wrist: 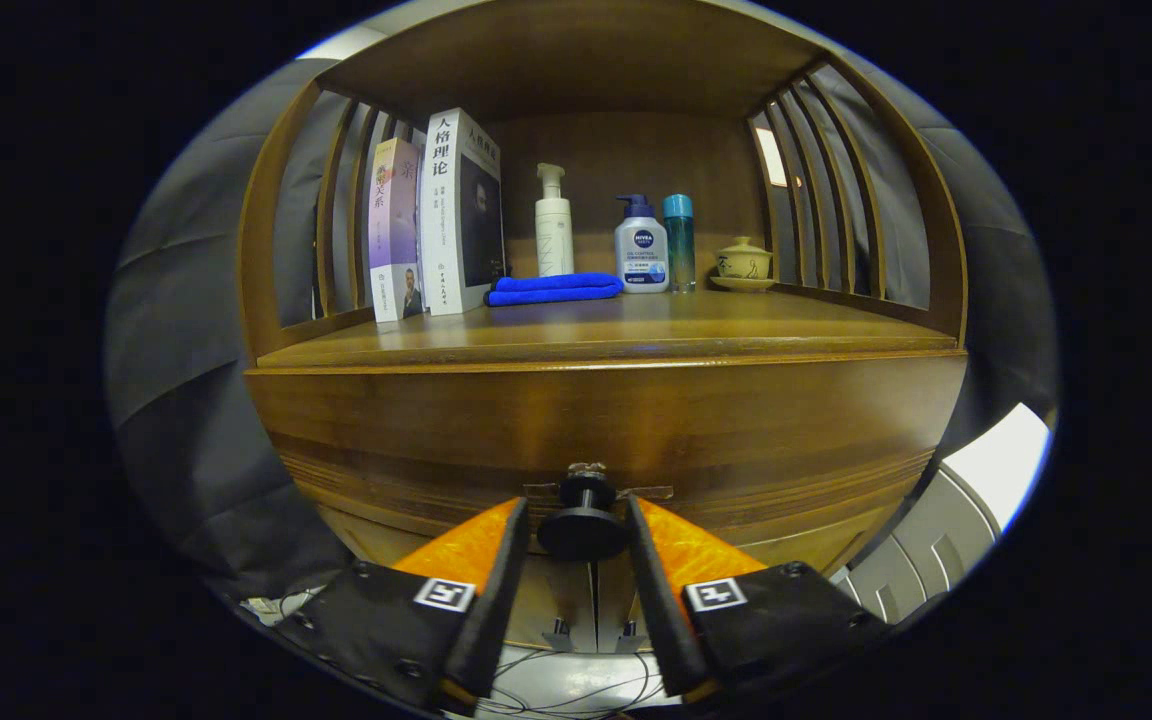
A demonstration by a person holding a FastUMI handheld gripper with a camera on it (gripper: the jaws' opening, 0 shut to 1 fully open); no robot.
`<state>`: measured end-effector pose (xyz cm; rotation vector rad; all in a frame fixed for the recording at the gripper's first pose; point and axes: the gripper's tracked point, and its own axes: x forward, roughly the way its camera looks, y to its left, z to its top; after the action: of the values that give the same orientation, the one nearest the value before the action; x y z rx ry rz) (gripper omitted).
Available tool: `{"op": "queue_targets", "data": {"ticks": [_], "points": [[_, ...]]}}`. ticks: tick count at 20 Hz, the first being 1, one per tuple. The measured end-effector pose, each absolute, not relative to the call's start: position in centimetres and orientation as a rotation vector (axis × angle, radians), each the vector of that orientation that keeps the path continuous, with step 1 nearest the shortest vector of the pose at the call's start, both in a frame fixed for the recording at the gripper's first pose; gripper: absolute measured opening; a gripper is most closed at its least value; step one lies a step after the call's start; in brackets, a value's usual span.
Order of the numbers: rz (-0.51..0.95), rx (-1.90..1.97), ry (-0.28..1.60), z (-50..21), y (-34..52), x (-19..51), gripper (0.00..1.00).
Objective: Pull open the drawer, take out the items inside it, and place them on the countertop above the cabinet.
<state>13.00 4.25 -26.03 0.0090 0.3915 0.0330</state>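
The wooden cabinet (596, 420) stands straight ahead, its drawer front (736, 450) shut flush under the tabletop (636, 325). On that tabletop, well back, stand two books (436, 220), a folded blue towel (554, 288), a white pump bottle (553, 225), a second pump bottle (641, 245), a slim teal bottle (679, 243) and a small lidded cup (744, 262). The drawer's round black knob (584, 525) sits between the fingers of the gripper (576, 545). The fingers are partly open, flanking the knob closely; whether either touches it I cannot tell. The items inside stay hidden. The likely risk: if the fingers close on the knob's rounded rim, not behind its flange, they may slip off when pulled. An off-axis pull could also jam the drawer.
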Motion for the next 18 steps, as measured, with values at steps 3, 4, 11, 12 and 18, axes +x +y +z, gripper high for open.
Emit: {"op": "queue_targets", "data": {"ticks": [3, 4, 11, 12, 18], "points": [[0.031, 0.014, 0.419, -25.9, 4.0, 12.5, 0.58], [0.036, 0.02, 0.427, -26.6, 4.1, 13.0, 0.53], [0.047, 0.0, 0.415, -26.4, 4.1, 12.9, 0.27], [0.048, 0.005, 0.416, -26.4, 4.1, 12.8, 0.27], [0.035, 0.008, 0.418, -26.4, 4.1, 11.8, 0.27]]}}
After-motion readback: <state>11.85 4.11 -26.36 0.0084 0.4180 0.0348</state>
